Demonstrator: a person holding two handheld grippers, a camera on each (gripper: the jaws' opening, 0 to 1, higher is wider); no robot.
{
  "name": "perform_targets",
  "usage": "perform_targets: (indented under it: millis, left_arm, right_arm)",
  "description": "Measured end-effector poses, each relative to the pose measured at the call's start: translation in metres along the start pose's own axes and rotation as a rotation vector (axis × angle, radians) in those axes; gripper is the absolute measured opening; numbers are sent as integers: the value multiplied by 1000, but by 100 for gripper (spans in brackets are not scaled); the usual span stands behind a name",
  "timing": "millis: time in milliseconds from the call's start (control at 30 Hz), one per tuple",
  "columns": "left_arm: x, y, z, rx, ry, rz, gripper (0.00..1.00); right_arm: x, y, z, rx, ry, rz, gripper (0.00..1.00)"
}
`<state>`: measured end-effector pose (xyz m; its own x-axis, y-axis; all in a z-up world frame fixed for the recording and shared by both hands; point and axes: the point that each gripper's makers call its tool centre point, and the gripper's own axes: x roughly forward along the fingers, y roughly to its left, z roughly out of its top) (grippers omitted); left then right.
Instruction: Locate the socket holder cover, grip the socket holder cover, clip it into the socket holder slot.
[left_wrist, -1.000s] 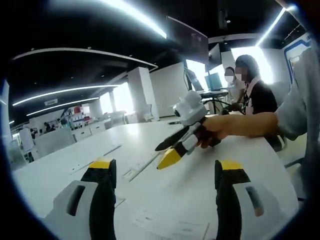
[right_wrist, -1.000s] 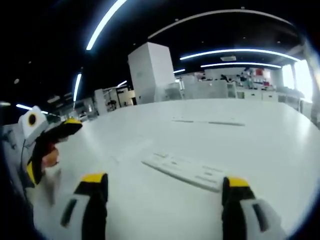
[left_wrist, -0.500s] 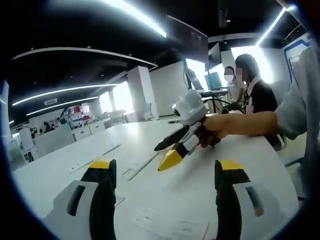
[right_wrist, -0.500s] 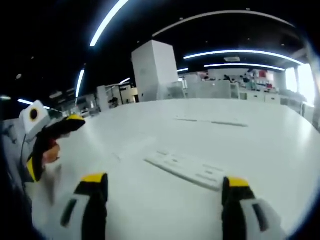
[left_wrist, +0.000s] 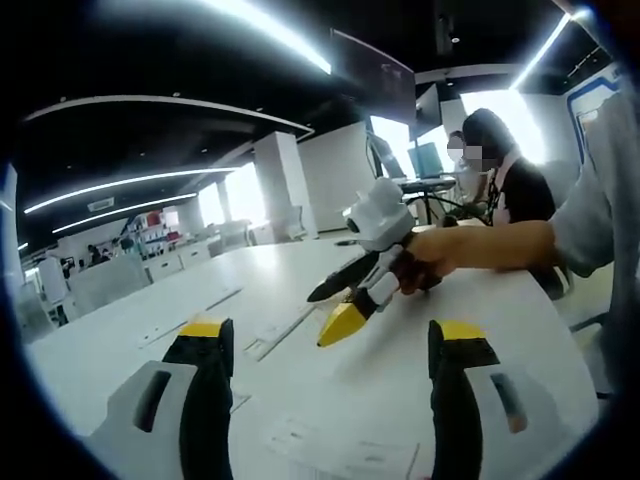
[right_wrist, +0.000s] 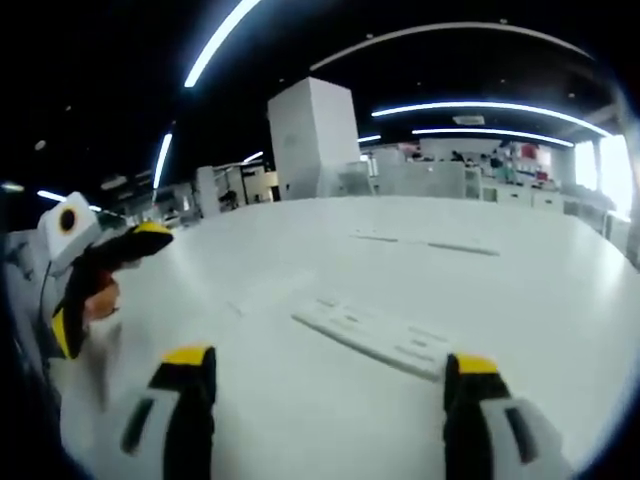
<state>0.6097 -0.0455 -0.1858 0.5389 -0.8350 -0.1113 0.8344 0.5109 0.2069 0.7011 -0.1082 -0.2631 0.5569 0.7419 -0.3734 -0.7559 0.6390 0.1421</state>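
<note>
Right gripper view: right gripper (right_wrist: 325, 385) wide open, nothing btwn jaws, hovering over white table (right_wrist: 560, 290). Socket holder (right_wrist: 380, 336), a long flat white strip, lies just ahead, btwn the jaw lines. Two thin strips (right_wrist: 425, 243) lie farther ahead; which is the cover, can't tell. Left gripper (left_wrist: 325, 355) also wide open, empty. Cover probably light, stiff plastic, slick on tabletop; grip across narrow width near mid-length.

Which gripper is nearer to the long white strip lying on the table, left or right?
Right. The strip lies just ahead of the right gripper, between its open jaws. The left gripper is off to the side of it.
</note>
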Motion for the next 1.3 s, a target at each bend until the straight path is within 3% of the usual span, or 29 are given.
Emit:
perform_targets:
  millis: [1300]
  left_arm:
    - [1, -1, -2, 11, 6, -3, 78]
  right_arm:
    - [4, 6, -1, -41, 4, 25, 95]
